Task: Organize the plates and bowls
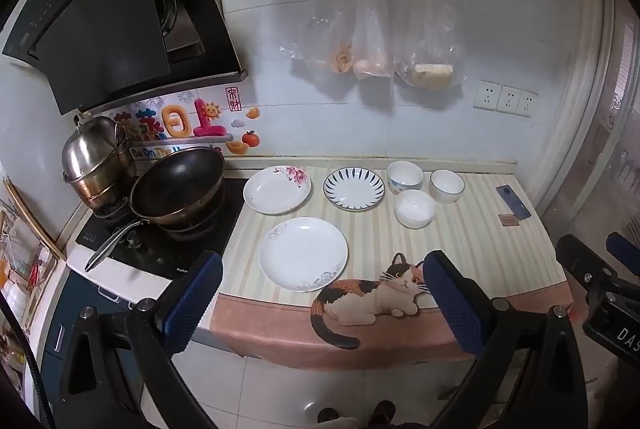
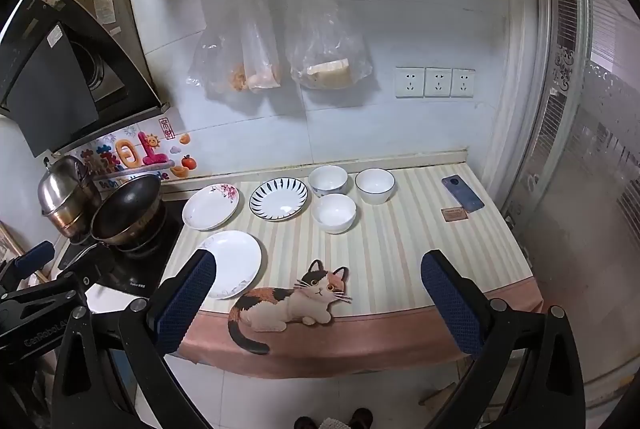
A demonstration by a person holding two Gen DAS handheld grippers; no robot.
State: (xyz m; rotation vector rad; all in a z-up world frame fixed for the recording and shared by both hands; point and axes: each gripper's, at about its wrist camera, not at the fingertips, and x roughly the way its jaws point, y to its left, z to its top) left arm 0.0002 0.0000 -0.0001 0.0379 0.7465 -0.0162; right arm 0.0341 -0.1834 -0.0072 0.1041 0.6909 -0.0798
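Observation:
On the striped counter mat point(image 1: 472, 241) lie three plates: a white plate with grey trim point(image 1: 303, 253) point(image 2: 234, 263) nearest, a pink-flower plate point(image 1: 277, 189) point(image 2: 211, 206) behind it, and a blue-striped plate point(image 1: 353, 188) point(image 2: 279, 198). Three white bowls stand to the right: one with a blue pattern point(image 1: 404, 177) point(image 2: 327, 180), one plain point(image 1: 447, 185) point(image 2: 375, 185), one nearer point(image 1: 415, 208) point(image 2: 333, 213). My left gripper point(image 1: 322, 305) is open and empty, held off the counter's front edge. My right gripper point(image 2: 318, 305) is open and empty too, beside it.
A stove with a black wok point(image 1: 178, 185) and a steel pot point(image 1: 94, 157) is at the left, under a range hood point(image 1: 108, 21). A phone point(image 1: 513, 202) and a small card point(image 1: 509, 219) lie at the counter's right. Plastic bags point(image 1: 376, 29) hang on the wall.

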